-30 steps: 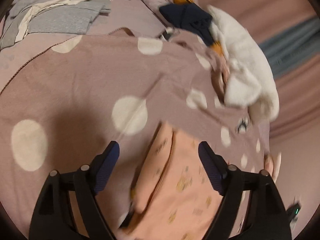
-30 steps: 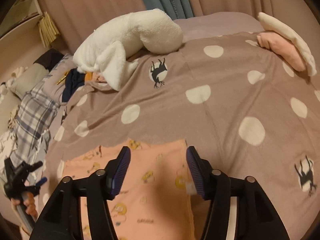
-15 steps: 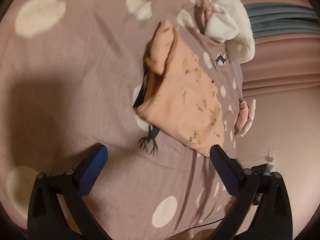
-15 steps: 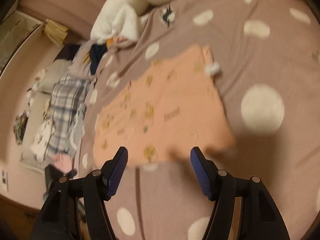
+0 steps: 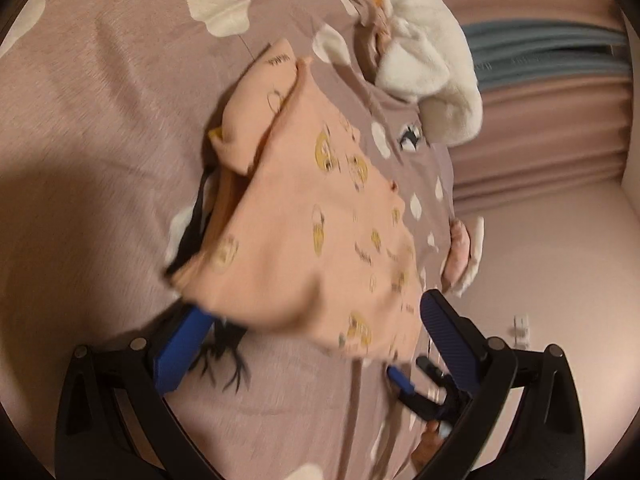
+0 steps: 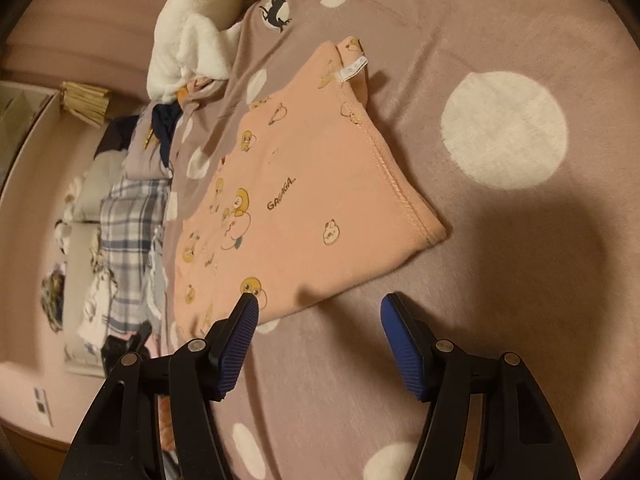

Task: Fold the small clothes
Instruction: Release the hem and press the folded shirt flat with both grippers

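The peach cartoon-print shirt (image 6: 304, 184) lies folded flat on the mauve polka-dot blanket (image 6: 500, 264) that covers the bed. Beyond the shirt sits a white fleece blanket (image 6: 192, 40), with plaid fabric (image 6: 128, 236) further off beside pink walls. At the shirt's near hem, the right gripper (image 6: 320, 332) and left gripper (image 5: 308, 332) both gape wide, holding nothing

Open bedspread (image 6: 500, 260) right of the shirt (image 6: 304, 200)
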Demonstrator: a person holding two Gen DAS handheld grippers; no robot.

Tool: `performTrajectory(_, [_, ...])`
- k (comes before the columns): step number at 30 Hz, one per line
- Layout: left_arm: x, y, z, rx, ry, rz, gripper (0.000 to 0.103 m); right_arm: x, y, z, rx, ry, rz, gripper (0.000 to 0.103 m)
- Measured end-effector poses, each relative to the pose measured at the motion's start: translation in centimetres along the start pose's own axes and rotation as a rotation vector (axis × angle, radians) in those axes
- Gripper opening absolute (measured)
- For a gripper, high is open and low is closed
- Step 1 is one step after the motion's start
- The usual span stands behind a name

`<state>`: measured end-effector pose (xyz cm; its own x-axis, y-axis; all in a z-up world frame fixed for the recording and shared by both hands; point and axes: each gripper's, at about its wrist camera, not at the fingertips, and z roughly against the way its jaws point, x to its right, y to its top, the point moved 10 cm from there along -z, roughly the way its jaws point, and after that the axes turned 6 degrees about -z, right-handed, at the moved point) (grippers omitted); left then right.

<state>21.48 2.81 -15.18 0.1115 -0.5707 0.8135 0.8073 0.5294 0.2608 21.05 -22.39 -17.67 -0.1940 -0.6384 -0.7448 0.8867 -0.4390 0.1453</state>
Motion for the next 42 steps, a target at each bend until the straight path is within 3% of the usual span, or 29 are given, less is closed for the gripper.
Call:
performTrajectory(7, [-0.6, 1.5, -0.4, 0.007, -0.043, 0.044, 0.102, 0.3, 1.7, -0.7, 0.019, 0.067, -0.053, 0.066])
performTrajectory(15, [0.2, 0.6, -0.1, 0.051, -0.044, -0.071, 0.102, 0.3, 2.1, -0.5, 0.085, 0.135, 0.003, 0.066])
performTrajectory(21, [0.5, -0.3, -1.2, 0.108, 0.110, -0.222, 0.102, -0.3, 2.4, -0.6, 0.121, 0.102, 0.076, 0.067])
performTrajectory(26, [0.4, -0.7, -2.5, 0.129, 0.226, -0.364, 0.102, -1.0, 2.7, -1.2, 0.139, 0.058, 0.150, 0.075])
performTrajectory(32, [-0.3, -0.4, -2.7, 0.145, 0.232, -0.374, 0.102, -2.0, 3.2, -1.9, 0.197, 0.041, 0.224, 0.091])
performTrajectory(37, [0.1, -0.4, -2.5, 0.173, 0.229, -0.377, 0.101, -2.7, 2.6, -2.6, 0.243, -0.038, 0.354, 0.095])
performTrajectory(42, [0.1, -0.2, -2.2, 0.193, 0.209, -0.357, 0.100, -2.1, 3.9, -1.6, 0.239, 0.082, 0.254, 0.095])
